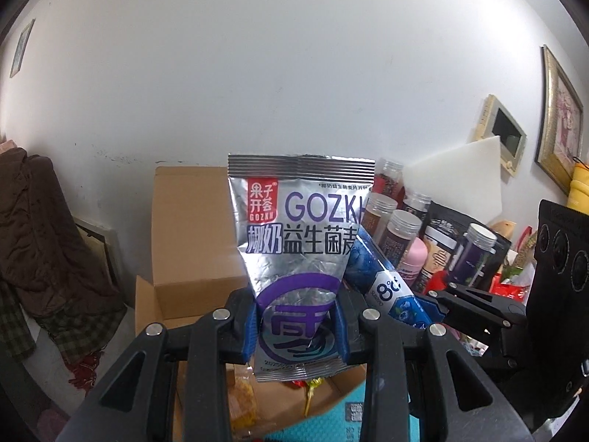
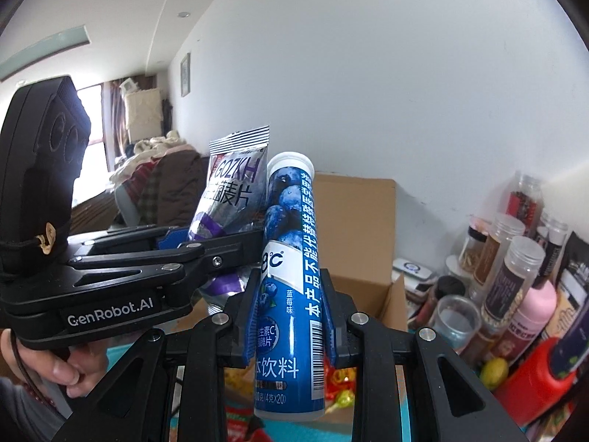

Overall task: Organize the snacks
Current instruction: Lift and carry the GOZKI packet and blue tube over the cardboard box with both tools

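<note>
- The left gripper (image 1: 298, 326), nearest the lens in the left wrist view, is clamped on the lower part of a silver foil snack pouch (image 1: 294, 221). The pouch stands upright between the blue pads, printed "GOZKH", its crimped top edge highest.
- The right gripper (image 2: 291, 326), nearest in the right wrist view, is clamped on a blue blueberry-print tube (image 2: 291, 258). The tube stands nearly upright, leaning slightly left, white cap on top and base hanging below the pads.
- An open cardboard box (image 1: 191, 228) stands behind both held items, flaps up, against the white wall. Loose wrapped sweets (image 2: 342, 386) and a teal surface show below the grippers; whether that is the bench or another box I cannot tell.
- To the right is a crowded cluster of clear lidded jars (image 2: 515, 272), a pink bottle (image 2: 533, 309), a red container (image 2: 533, 379) and dark bags, standing close together.
- The two grippers are side by side: the tube's top sits just beside the pouch's right edge, and a hand (image 2: 48, 364) holds the left gripper's handle.
- Step in hand, as I judge it: both snacks are lifted clear and in carriage, neither yet placed.
- The next move calls for choosing a spot for each, probably the box or the jar cluster, and lowering one at a time so pouch and tube do not knock together. The tube needs setting down level on its base or it may topple; the limp pouch wants support.
</note>
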A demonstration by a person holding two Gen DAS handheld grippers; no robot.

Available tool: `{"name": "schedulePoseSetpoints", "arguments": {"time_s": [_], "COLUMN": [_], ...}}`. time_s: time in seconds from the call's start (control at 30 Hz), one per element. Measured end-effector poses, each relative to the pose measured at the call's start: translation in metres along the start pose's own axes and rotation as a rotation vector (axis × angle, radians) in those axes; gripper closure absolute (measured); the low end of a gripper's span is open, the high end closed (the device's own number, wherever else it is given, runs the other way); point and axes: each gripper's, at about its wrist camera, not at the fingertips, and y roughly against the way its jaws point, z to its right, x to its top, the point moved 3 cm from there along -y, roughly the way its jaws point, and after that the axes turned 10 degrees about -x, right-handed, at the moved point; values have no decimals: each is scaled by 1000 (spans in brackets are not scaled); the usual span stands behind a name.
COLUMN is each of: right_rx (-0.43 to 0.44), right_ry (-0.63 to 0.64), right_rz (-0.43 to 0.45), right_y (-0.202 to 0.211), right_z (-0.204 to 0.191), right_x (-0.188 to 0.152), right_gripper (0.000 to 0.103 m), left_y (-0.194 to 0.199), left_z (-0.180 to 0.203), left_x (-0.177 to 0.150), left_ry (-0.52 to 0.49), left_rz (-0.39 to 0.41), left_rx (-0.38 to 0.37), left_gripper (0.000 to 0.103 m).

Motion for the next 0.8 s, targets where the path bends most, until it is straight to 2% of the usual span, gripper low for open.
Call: {"name": "schedulePoseSetpoints", "arguments": {"time_s": [0.27, 0.53, 0.63, 0.8], "right_rx": [-11, -36, -31, -26], "right_ry": [-46, -62, -91, -120], "right_rz": [-47, -135, -162, -226], "right_y": [-39, -73, -84, -106], "right_z": [20, 38, 43, 54], "right_x": [-5, -23, -31, -43], "right_gripper": [75, 75, 75, 75], "left_y": [-44, -87, -101, -123], "left_z": [-18, -35, -39, -45], "left_x": [0, -15, -23, -35], "left_ry": [8, 38, 25, 53], "left_rz": [-44, -126, -156, -215], "left_rx": [30, 47, 73, 74], "left_gripper": [71, 71, 71, 71]}}
